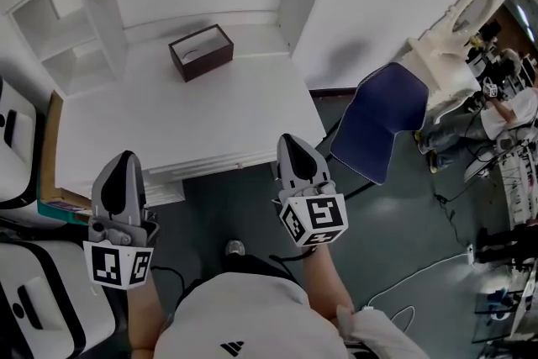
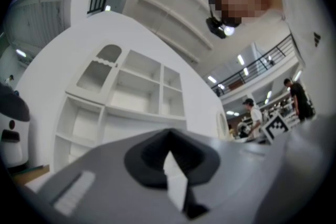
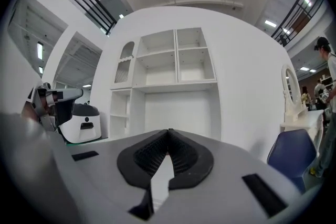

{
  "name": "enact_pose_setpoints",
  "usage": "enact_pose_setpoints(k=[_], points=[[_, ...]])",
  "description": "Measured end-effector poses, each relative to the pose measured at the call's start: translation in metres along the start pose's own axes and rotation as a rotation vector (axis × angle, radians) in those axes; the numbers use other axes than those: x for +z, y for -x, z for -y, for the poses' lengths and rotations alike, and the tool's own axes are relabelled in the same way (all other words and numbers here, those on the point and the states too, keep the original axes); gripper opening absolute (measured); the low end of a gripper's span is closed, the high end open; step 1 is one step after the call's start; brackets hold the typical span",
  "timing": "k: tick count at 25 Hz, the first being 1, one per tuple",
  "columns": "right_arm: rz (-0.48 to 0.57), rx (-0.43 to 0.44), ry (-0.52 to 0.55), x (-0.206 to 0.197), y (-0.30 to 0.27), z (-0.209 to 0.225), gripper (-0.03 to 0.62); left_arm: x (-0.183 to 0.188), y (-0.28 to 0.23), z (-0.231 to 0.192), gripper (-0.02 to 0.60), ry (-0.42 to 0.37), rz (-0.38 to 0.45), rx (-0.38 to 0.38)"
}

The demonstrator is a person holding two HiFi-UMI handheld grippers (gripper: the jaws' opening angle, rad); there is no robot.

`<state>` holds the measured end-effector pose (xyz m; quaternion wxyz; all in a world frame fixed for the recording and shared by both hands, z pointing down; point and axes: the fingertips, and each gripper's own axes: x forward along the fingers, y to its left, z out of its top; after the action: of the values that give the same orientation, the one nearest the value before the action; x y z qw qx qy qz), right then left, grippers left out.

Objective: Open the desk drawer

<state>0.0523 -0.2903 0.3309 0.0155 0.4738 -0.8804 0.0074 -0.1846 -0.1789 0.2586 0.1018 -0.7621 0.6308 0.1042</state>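
Observation:
The white desk (image 1: 168,118) lies ahead of me, under a white shelf unit (image 1: 92,21). Its drawer front (image 1: 210,163) runs along the near edge and looks closed. My left gripper (image 1: 127,157) hovers at the desk's near left corner, with its tip over the edge. My right gripper (image 1: 292,140) is at the near right corner, just past the drawer front. Neither one touches the drawer that I can see. In the left gripper view the left gripper (image 2: 169,135) has its jaws together and empty. In the right gripper view the right gripper (image 3: 168,132) is likewise shut on nothing, facing the shelf unit (image 3: 168,68).
A dark brown open box (image 1: 200,51) sits at the back of the desk. A blue chair (image 1: 380,124) stands right of the desk, with a white vanity and mirror (image 1: 454,29) behind it. White machines (image 1: 18,134) crowd the left side. Cables (image 1: 420,273) trail over the floor.

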Motion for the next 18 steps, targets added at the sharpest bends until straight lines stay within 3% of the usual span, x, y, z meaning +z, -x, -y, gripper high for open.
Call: enact_pose_setpoints(k=[18], points=[[-0.494,0.131,-0.157,-0.190,-0.040,-0.018,0.007,-0.041,-0.005,-0.017,0.005,0.031,-0.094,0.071]])
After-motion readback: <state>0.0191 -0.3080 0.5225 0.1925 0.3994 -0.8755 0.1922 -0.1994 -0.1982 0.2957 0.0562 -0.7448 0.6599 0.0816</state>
